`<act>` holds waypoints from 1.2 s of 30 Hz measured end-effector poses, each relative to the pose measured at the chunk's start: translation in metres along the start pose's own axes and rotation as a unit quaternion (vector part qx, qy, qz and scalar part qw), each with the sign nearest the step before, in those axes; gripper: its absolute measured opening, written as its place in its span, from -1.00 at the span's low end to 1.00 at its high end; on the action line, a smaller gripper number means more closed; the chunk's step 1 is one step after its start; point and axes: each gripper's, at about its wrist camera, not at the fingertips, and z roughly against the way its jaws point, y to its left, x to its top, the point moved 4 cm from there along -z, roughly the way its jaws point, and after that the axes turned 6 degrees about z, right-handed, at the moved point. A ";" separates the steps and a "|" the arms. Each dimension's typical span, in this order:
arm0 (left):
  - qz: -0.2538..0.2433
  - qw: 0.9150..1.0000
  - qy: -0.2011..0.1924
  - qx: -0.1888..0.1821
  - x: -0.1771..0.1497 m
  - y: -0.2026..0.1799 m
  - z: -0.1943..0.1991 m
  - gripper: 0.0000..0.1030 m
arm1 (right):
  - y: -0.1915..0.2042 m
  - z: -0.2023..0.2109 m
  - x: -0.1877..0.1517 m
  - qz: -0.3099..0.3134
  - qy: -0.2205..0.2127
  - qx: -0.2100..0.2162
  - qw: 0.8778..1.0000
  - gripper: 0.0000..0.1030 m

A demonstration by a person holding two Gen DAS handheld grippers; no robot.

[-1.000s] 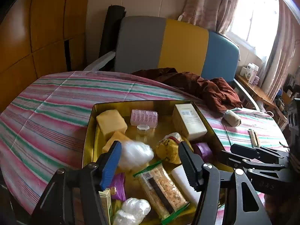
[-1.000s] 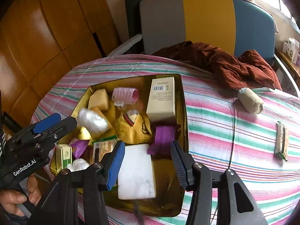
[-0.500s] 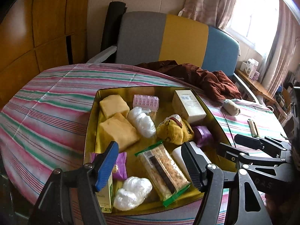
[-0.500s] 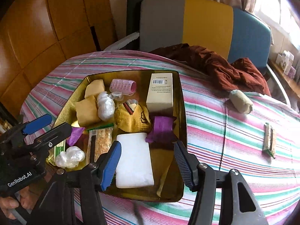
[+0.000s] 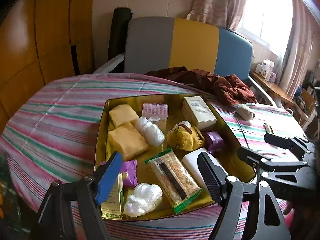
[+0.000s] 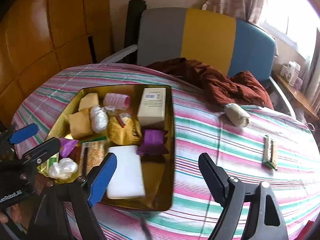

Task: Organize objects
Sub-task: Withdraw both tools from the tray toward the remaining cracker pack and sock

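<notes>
Between and just beyond the spread jaws of the left gripper [image 5: 160, 176]: a shallow gold metal tray [image 5: 101, 134] on a striped quilted cloth [image 5: 50, 110]. Nothing sits between the pads; the jaws have just been opening.

Contents, near to far from those jaws: clear-wrapped grain bar with green edge and barcode [image 5: 174, 178]; crumpled white plastic wad [image 5: 143, 199]; green-and-gold carton, print unreadable [image 5: 114, 204]; purple foil sachet [image 5: 130, 172]; smooth white block [image 5: 198, 166]; two yellow sponges [image 5: 126, 140]; yellow plush toy [image 5: 184, 136]; pink ridged roller [image 5: 155, 110]; cream box with barcode, text too small to read [image 5: 198, 111].

The right gripper [image 6: 158, 178], jaws likewise wide, empty and just been opening, hovers over the tray's near right corner. Beyond its right jaw, on the cloth: a beige rolled bundle [image 6: 237, 115] and a second wrapped bar [image 6: 270, 154]. The left gripper's body carries white lettering, blurred.
</notes>
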 end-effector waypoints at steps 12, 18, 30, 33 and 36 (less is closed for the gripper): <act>-0.050 0.998 -0.024 -0.011 0.009 -0.035 0.012 0.59 | -0.057 0.005 -0.009 -0.024 0.002 -0.049 0.998 0.66; -0.070 0.997 -0.030 -0.016 0.014 -0.050 0.014 0.59 | -0.099 0.006 -0.012 -0.042 0.007 -0.093 0.995 0.69; -0.115 0.992 -0.024 -0.048 0.011 -0.090 0.011 0.59 | -0.182 0.004 -0.019 -0.093 0.028 -0.159 0.982 0.69; -0.124 0.991 -0.022 -0.053 0.012 -0.099 0.009 0.59 | -0.201 -0.001 -0.020 -0.102 0.035 -0.167 0.980 0.69; -0.132 0.989 -0.018 -0.058 0.011 -0.107 0.007 0.59 | -0.223 -0.010 -0.023 -0.114 0.041 -0.168 0.978 0.69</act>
